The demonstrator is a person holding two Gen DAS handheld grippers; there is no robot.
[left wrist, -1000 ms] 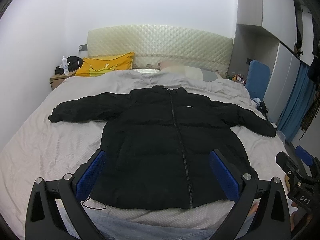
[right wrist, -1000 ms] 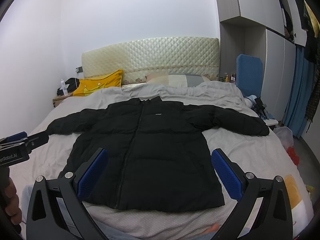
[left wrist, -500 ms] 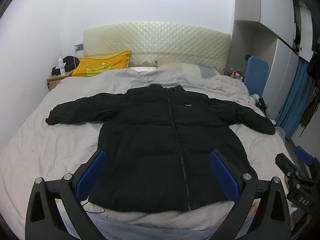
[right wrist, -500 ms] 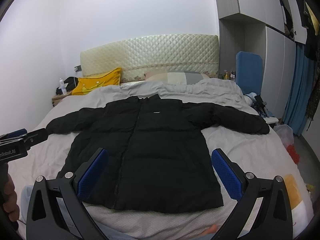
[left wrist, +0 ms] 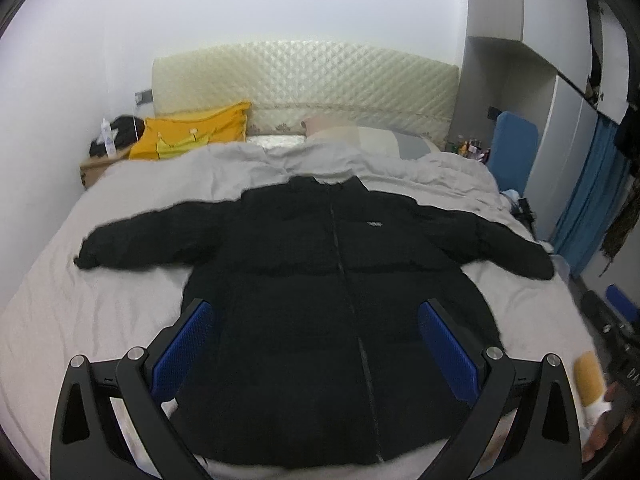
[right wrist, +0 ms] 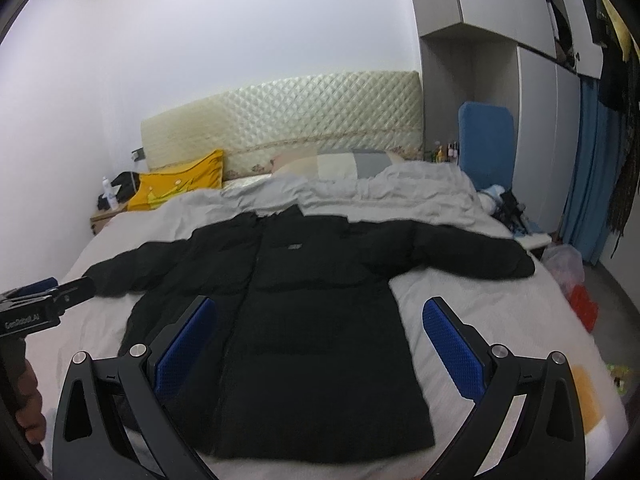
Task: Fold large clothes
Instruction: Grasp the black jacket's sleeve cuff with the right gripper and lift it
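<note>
Black puffer jacket point(right wrist: 288, 312) spread flat on grey bed point(right wrist: 460, 320), zipped, sleeves outstretched (collar toward headboard point(right wrist: 288, 120)); right gripper point(right wrist: 320, 344) above hem, jaws wide apart; left gripper point(right wrist: 44, 304) at left edge

"GenRobot.AI" on left hand-held gripper point(right wrist: 28, 316)

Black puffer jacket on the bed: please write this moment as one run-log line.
black puffer jacket: flat on bed, zipped, sleeves spread | left gripper: open, above hem, no grasp | right gripper: open, no grasp
</note>
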